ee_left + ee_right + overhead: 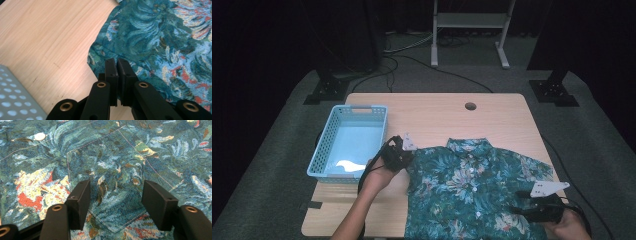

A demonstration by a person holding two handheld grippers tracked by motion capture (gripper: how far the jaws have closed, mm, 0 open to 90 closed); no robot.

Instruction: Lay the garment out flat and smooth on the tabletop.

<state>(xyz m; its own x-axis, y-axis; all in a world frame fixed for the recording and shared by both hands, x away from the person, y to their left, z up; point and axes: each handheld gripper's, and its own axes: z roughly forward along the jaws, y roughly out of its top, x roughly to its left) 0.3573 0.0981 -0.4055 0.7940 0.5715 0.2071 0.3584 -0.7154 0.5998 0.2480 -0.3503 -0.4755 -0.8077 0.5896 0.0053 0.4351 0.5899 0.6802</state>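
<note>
**On the table: shirt between my grippers**

Beside the blue basket (348,142), my left gripper (116,65) is clenched, pinching no cloth. The floral shirt (472,190) lies flat, collar pointing away, long axis running toward me. My right gripper (116,206) hovers released above its pocket (110,182).

The shirt's (472,195) hem ran off the high view's bottom edge; the right hand (569,227) was cut there too.

Black left gripper (117,65) jaws with brass rivets, grey plate.
</note>
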